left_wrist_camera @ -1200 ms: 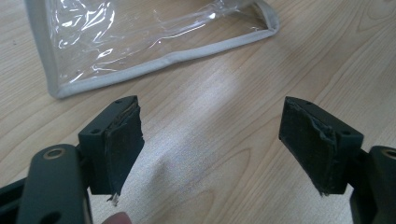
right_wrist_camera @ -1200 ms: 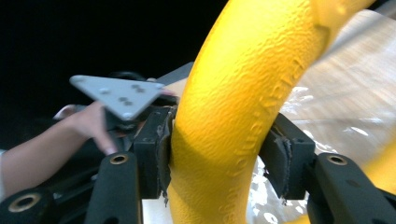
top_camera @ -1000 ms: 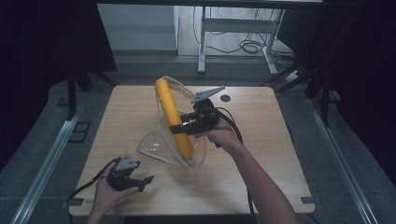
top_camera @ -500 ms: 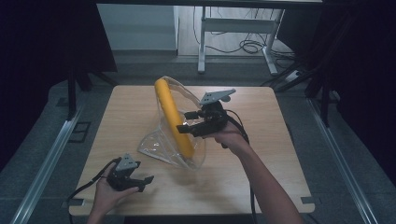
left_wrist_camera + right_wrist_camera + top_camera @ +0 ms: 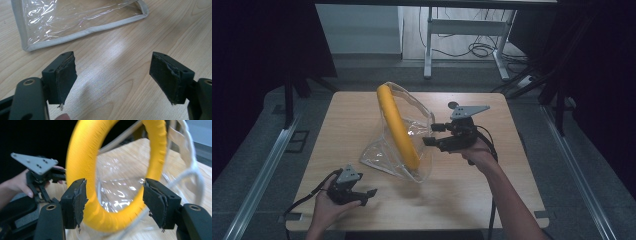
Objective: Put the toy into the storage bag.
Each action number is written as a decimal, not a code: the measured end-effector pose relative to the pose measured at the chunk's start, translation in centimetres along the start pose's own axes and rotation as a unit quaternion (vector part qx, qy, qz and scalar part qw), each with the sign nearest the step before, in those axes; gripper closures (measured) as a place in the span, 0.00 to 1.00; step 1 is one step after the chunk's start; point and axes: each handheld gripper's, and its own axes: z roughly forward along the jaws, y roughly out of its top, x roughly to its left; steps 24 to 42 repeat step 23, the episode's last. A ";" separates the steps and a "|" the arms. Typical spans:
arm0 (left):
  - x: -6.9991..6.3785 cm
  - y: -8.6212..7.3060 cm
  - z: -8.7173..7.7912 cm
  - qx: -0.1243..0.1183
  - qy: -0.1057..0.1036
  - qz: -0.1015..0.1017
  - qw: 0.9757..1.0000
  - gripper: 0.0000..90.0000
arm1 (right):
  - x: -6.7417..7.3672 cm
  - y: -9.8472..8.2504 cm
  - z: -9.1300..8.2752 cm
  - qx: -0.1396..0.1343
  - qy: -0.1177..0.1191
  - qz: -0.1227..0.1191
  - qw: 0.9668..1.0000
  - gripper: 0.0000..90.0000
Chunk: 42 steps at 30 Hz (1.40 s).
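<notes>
Wooden table (image 5: 337,120): clear bag (image 5: 404,160) props yellow ring (image 5: 398,127); both tongs open, right tongs (image 5: 428,135) seemingly just released.

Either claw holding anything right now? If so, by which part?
Nothing is held. The right claw has just opened and stands beside the yellow ring in the clear bag, not touching. The left claw is open over bare table.

No lettering, label, brand, number or sign can be read on anything in these views.
</notes>
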 end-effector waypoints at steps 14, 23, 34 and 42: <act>-0.1 0.0 0.2 0.003 -0.001 0.001 1.000 0.24 | -1.6 -3.4 -1.6 0.014 -0.031 0.022 0.999 0.40; -0.1 0.1 0.1 0.002 -0.001 0.002 1.000 0.24 | -1.5 -3.4 -1.4 0.013 -0.030 0.019 0.999 0.39; -0.1 0.1 0.1 0.002 -0.001 0.002 1.000 0.24 | -1.5 -3.4 -1.4 0.013 -0.030 0.019 0.999 0.39; -0.1 0.1 0.1 0.002 -0.001 0.002 1.000 0.24 | -1.5 -3.4 -1.4 0.013 -0.030 0.019 0.999 0.39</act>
